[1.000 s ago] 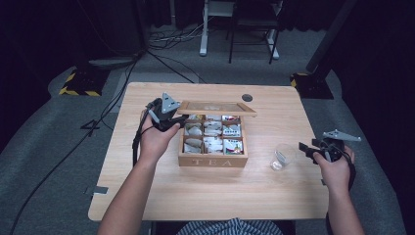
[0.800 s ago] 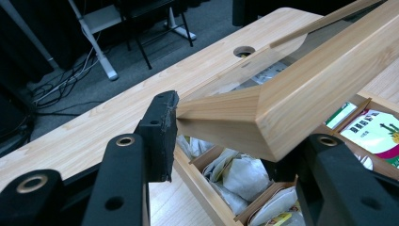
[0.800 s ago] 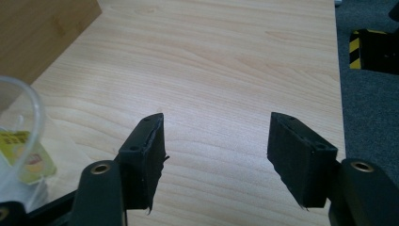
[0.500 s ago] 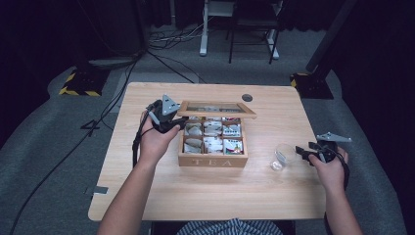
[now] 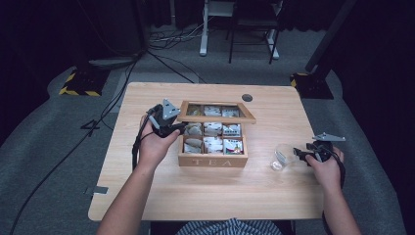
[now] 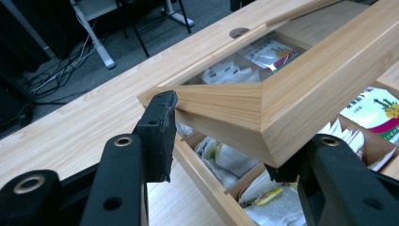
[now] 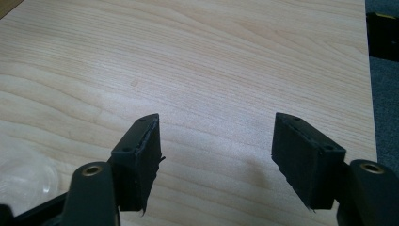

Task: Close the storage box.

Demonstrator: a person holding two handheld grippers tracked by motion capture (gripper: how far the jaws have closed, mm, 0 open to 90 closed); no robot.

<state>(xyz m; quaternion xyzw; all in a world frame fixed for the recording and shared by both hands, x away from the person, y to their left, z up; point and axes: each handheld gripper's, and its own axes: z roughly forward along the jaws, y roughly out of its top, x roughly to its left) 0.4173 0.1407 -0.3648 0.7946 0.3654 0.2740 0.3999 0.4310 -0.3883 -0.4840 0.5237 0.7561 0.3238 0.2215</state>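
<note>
A wooden tea box (image 5: 212, 159) marked TEA stands mid-table with several compartments of tea bags (image 6: 226, 160). Its glass-paned lid (image 5: 215, 112) is raised and tilted. My left gripper (image 5: 181, 128) is shut on the lid's (image 6: 263, 108) left front corner, one pad (image 6: 160, 136) against the outer edge and the other jaw under the frame. A small clear glass (image 5: 282, 157) sits on the table to the right of the box. Just right of it my right gripper (image 5: 299, 154) hangs low over bare wood; its jaws have just been opening and stand open (image 7: 216, 129), with nothing between them.
The wooden table (image 5: 274, 196) has a round cable hole (image 5: 247, 97) at the back. The glass's rim (image 7: 21, 183) shows at the lower left of the right gripper view. Cables, a chair base and stands sit on the grey floor behind.
My right hand has sunk and slid a little left toward the glass. The left hand and the raised lid have stayed put.
</note>
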